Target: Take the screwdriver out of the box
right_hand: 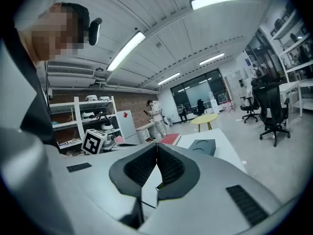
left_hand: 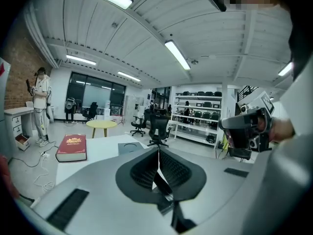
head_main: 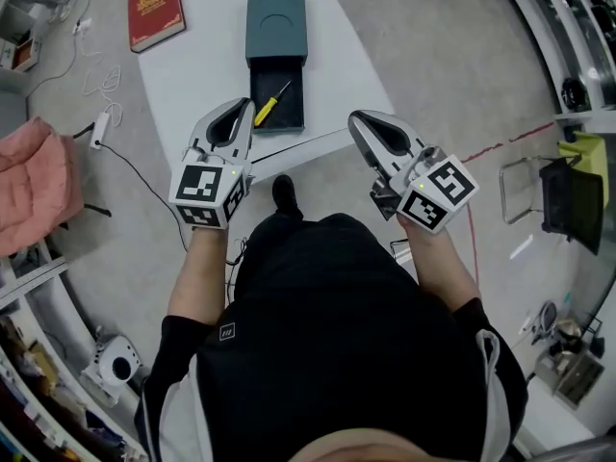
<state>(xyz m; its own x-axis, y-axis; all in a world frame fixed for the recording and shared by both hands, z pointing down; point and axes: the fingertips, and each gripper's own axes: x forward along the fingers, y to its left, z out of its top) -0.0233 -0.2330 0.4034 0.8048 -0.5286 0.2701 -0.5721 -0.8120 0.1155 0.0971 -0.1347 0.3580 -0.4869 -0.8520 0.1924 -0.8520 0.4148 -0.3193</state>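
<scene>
Well, the task is barely begun: I'm at the approach, before any grasp. The screwdriver (head_main: 272, 103) lies in the pulled-out drawer (head_main: 295, 99) of the dark box (head_main: 276, 22). It sits slantwise, with its yellow handle toward the near left of the drawer and its thin shaft pointing to the far right. The box stands at the middle of the desk (head_main: 192, 75), and the drawer opens toward the desk's near edge, where I stand. A red book (head_main: 155, 11) sits at the far left corner, well apart from the box.

My left claw (head_main: 243, 114) is closed with nothing in it. In its own view the ribbed pads meet in a thin line (left_hand: 158, 151). It hangs over the near edge, just beside the drawer's left wall. My right claw (head_main: 358, 119) is likewise closed and empty (right_hand: 157, 146), and it is held off the desk's near right corner.

The left claw is the nearer one, so I judge it the likelier to do the picking. The next move calls for opening its jaws, tipping the nose down into the drawer and bracketing the yellow handle across its width. The drawer walls leave little room, so I should come in from above.
</scene>
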